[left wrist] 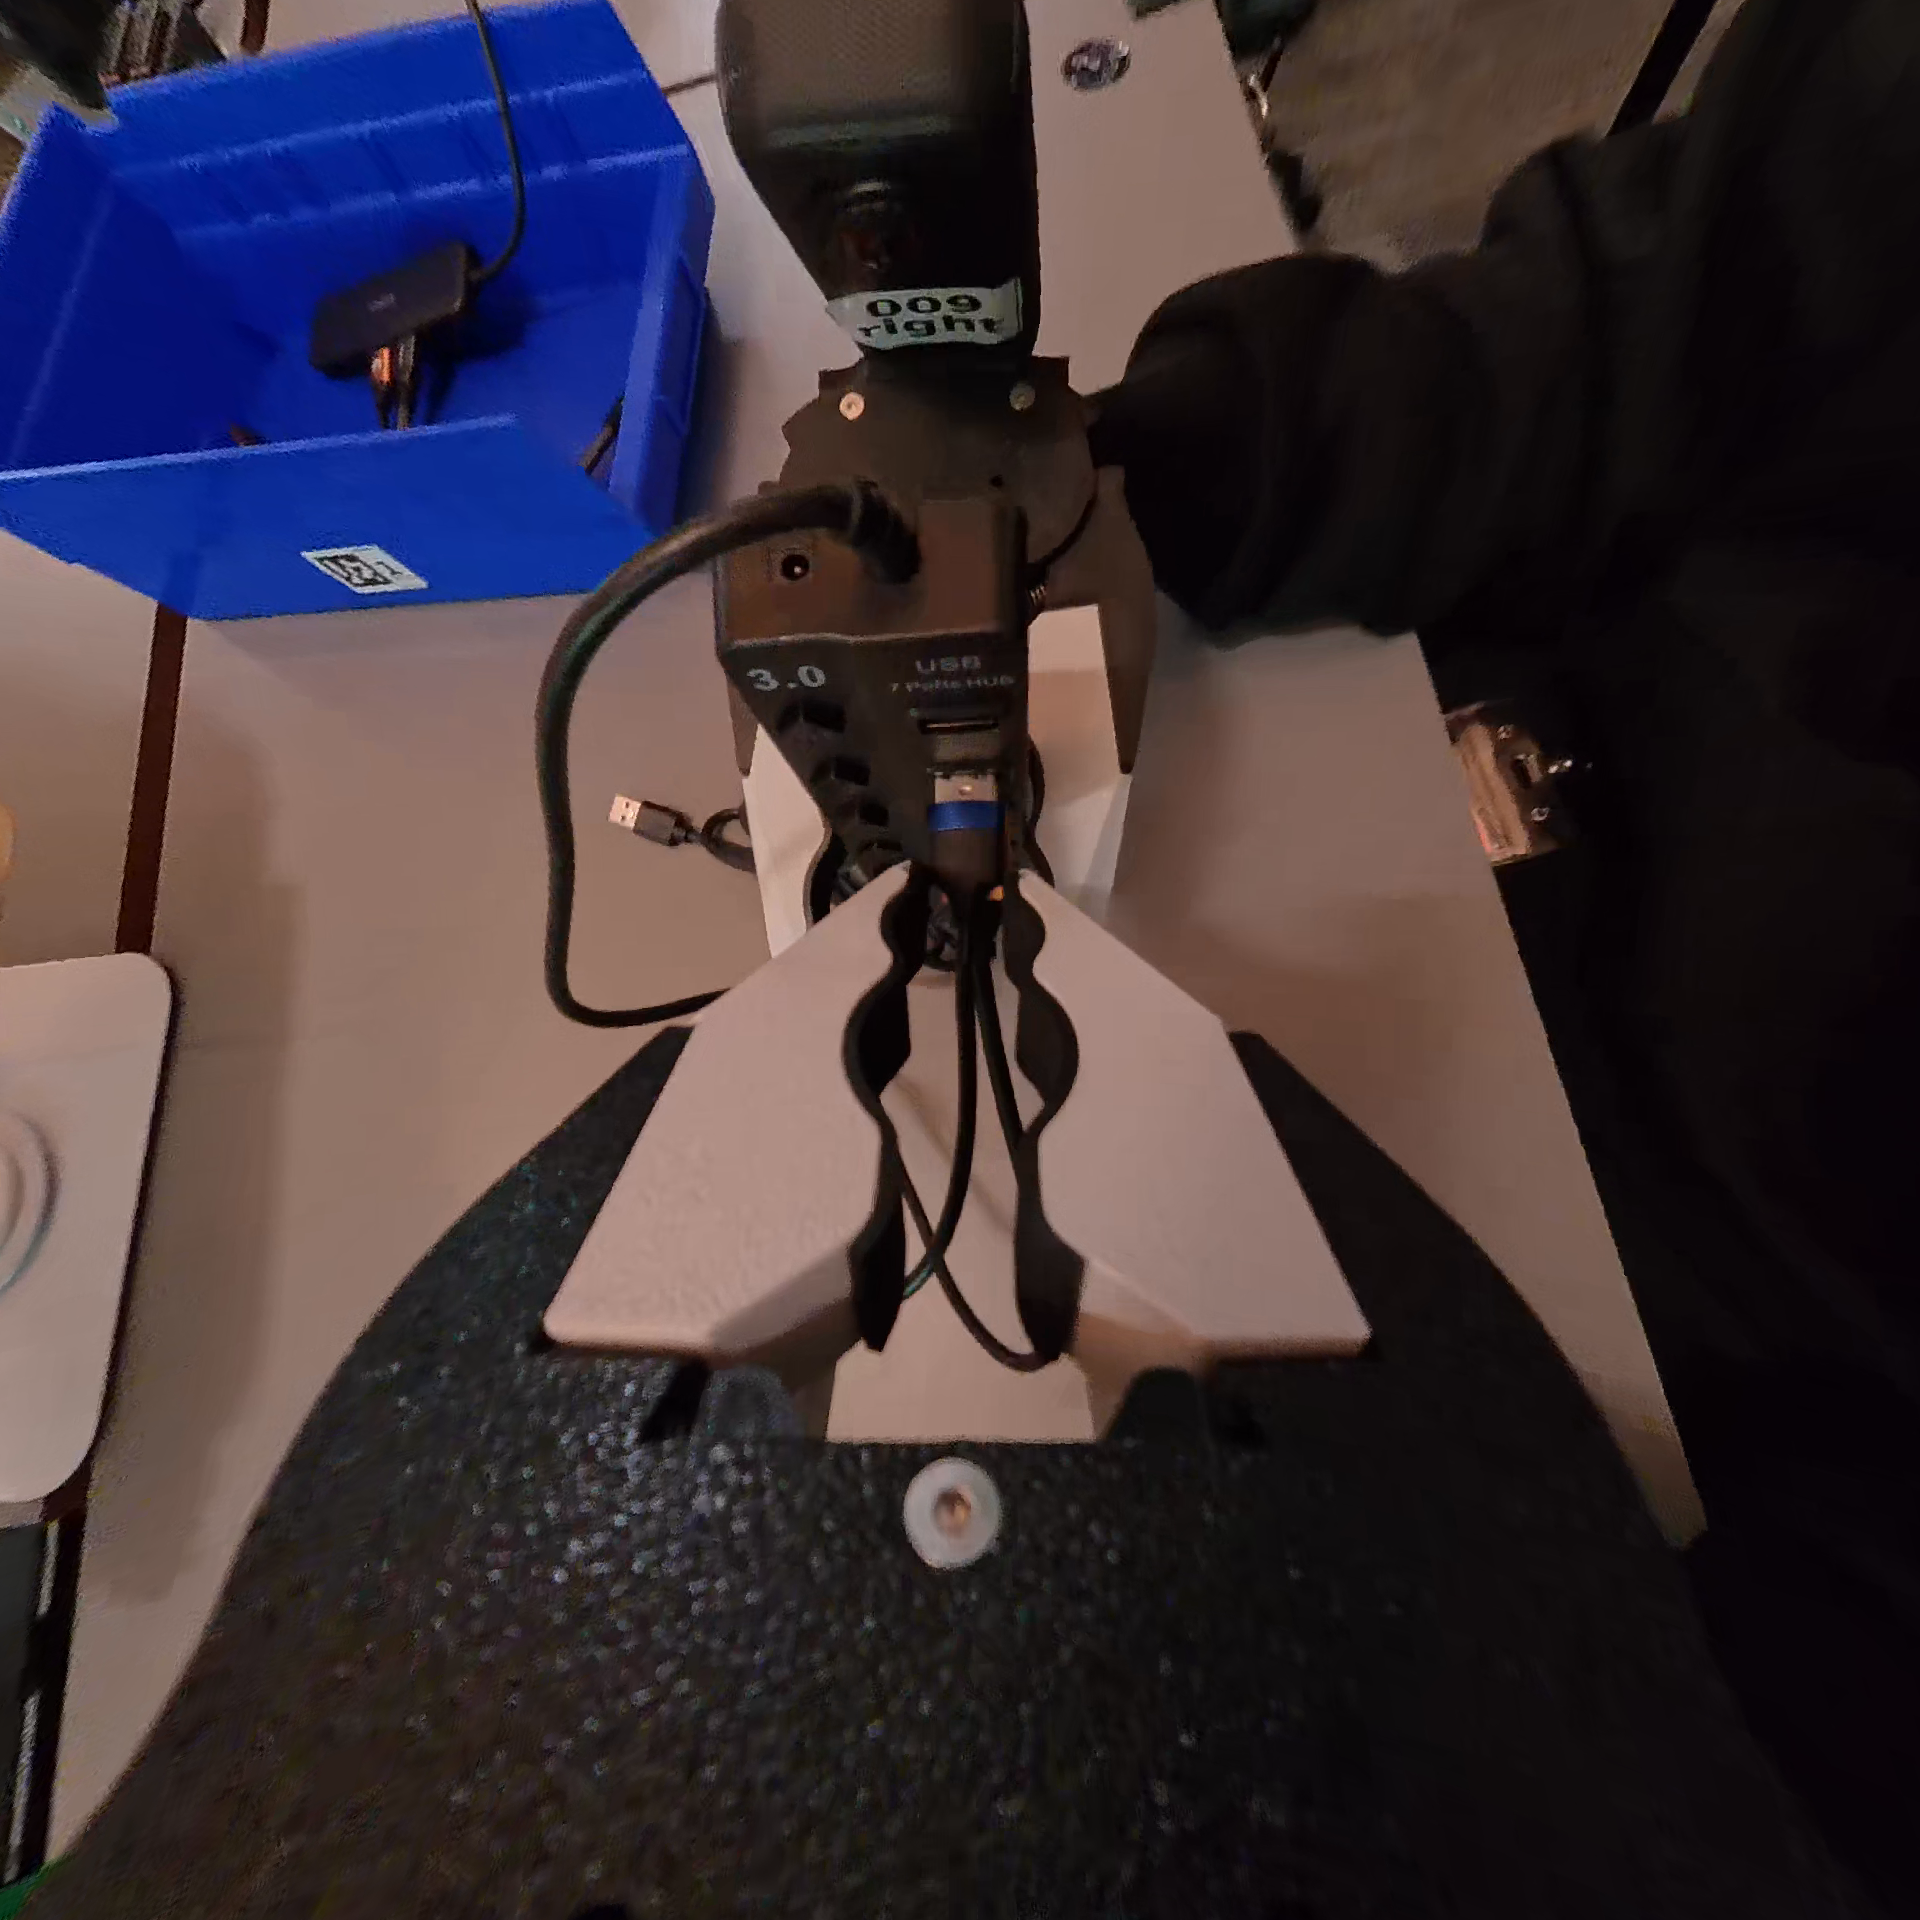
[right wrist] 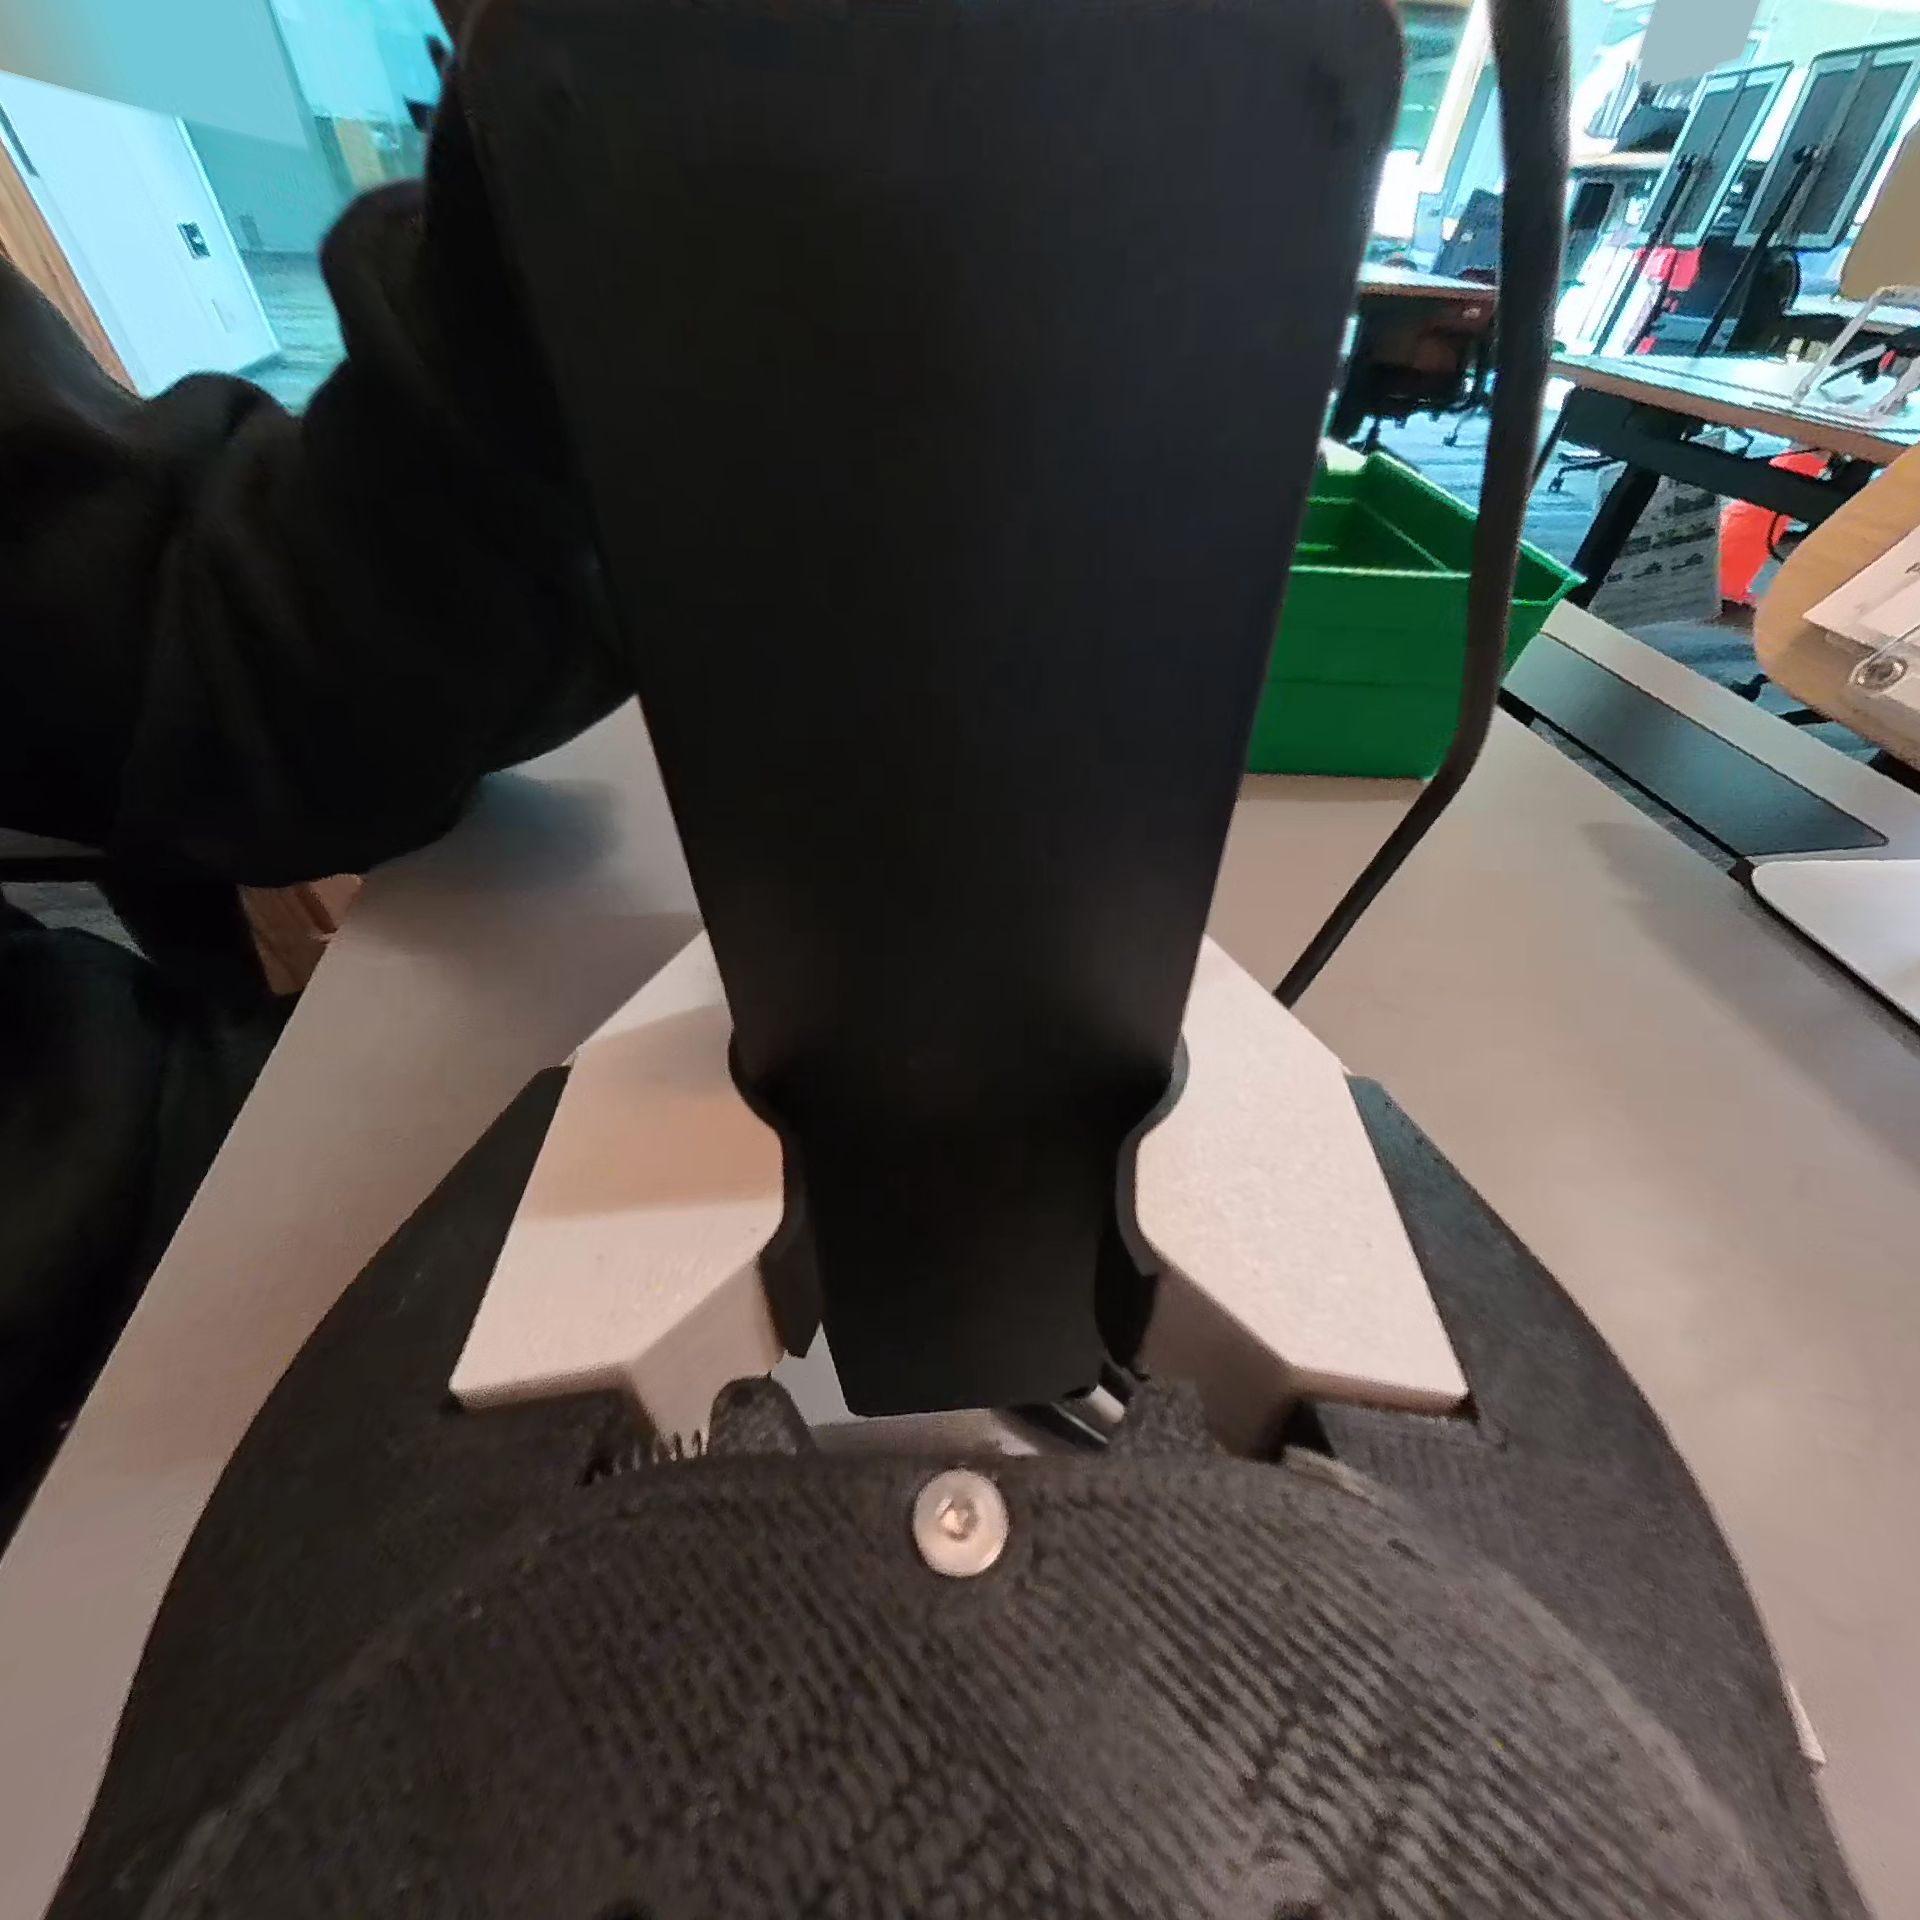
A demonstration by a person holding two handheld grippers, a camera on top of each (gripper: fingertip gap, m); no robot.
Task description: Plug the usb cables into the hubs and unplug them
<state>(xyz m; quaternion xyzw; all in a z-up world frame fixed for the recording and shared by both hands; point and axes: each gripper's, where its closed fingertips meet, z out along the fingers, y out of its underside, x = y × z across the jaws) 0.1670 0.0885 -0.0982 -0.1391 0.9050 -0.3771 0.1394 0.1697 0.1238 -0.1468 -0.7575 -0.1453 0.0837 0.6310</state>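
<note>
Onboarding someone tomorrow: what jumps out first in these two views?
In the right wrist view, the black USB hub fills the centre, clamped upright between the right gripper's fingers. In the left wrist view the same hub sits mid-frame, with a blue-banded plug at one of its ports just ahead of the left gripper, which is closed on the plug's cable. Next is the blue bin upper left, holding another black hub.

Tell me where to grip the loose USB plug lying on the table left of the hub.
Take the loose USB plug by its dark moulded body, not the silver tip. It lies flat on the table, tip pointing left and cable trailing right, so come from above and close across its two long sides.
</note>
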